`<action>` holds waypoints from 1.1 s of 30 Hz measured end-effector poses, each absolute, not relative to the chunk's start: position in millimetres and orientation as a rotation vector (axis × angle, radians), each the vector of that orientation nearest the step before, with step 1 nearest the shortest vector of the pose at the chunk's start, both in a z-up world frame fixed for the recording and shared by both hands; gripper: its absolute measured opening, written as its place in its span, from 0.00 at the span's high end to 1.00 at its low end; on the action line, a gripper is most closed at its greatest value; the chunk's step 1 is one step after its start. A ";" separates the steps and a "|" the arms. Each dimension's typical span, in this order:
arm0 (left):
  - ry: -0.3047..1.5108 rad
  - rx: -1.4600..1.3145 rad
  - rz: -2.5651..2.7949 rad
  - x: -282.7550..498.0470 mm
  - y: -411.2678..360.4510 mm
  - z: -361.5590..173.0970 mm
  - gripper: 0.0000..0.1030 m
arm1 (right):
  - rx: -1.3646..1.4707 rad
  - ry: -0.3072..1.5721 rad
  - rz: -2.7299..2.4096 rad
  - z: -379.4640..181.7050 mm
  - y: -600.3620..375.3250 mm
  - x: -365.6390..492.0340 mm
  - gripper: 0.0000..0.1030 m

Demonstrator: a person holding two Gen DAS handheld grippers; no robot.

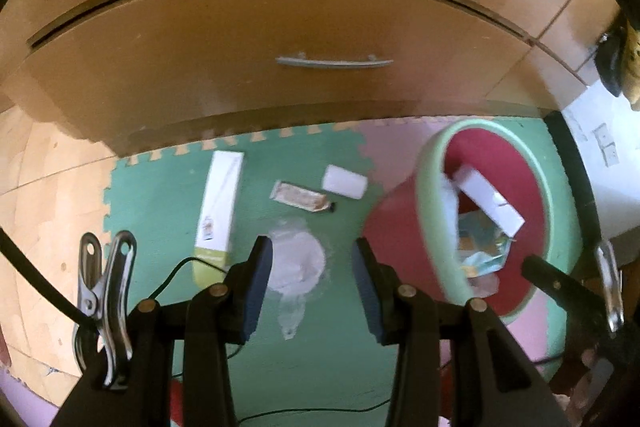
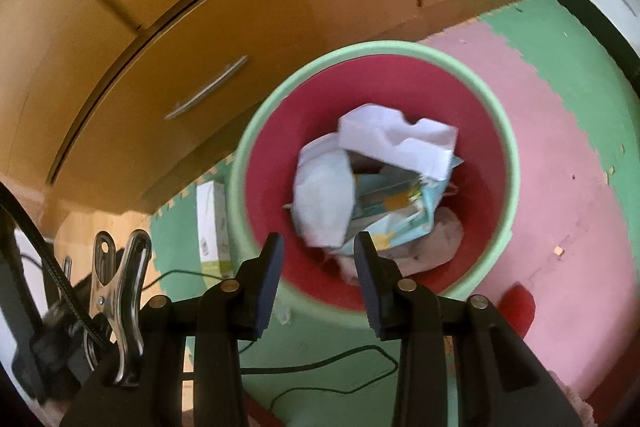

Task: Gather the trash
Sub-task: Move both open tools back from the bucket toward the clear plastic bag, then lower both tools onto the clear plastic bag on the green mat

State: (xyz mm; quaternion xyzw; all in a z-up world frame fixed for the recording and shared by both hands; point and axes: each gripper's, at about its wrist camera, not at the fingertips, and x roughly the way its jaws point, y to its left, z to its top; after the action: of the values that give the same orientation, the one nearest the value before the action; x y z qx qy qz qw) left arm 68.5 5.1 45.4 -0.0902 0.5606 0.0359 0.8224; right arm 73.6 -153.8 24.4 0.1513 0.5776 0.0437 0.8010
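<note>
My left gripper (image 1: 312, 283) is open and empty, above a clear plastic wrapper (image 1: 298, 263) on the green mat. Beyond it lie a long white box (image 1: 218, 205), a brown tube-like wrapper (image 1: 300, 195) and a small white box (image 1: 345, 180). A red bin with a green rim (image 1: 424, 211) stands to the right, holding a white carton (image 1: 488, 201) and other trash. My right gripper (image 2: 318, 279) is open and empty over the bin's near rim (image 2: 240, 163). Inside are a torn white carton (image 2: 396, 139), a white bag (image 2: 324, 195) and a light blue package (image 2: 396, 203).
A wooden cabinet with a metal drawer handle (image 1: 334, 62) stands behind the foam mat (image 1: 160, 195). The mat has green and pink tiles (image 2: 560, 163). A thin dark cable (image 2: 328, 367) lies on the mat near me. A white wall (image 1: 600, 155) is at the right.
</note>
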 end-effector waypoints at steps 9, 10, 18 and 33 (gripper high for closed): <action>1.241 -0.226 0.126 59.6 46.1 23.0 0.58 | 0.261 1.238 0.155 15.1 -115.1 45.5 0.64; 1.247 -0.226 0.127 59.2 47.9 20.4 0.58 | 0.265 1.237 0.155 12.9 -111.0 42.1 0.64; 1.307 -0.222 0.141 56.1 60.2 -7.7 0.58 | 0.334 1.276 0.178 -20.9 -74.7 6.3 0.64; 1.390 -0.176 0.085 70.8 50.6 -67.7 0.58 | 0.342 1.339 0.166 -108.2 -40.3 -3.7 0.64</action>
State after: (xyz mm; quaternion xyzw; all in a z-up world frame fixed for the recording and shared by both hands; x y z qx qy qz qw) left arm 70.8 50.6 -67.7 -0.0810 0.6394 0.0391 0.7636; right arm -3.7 -40.3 -108.2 0.1577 0.6168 0.0766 0.7673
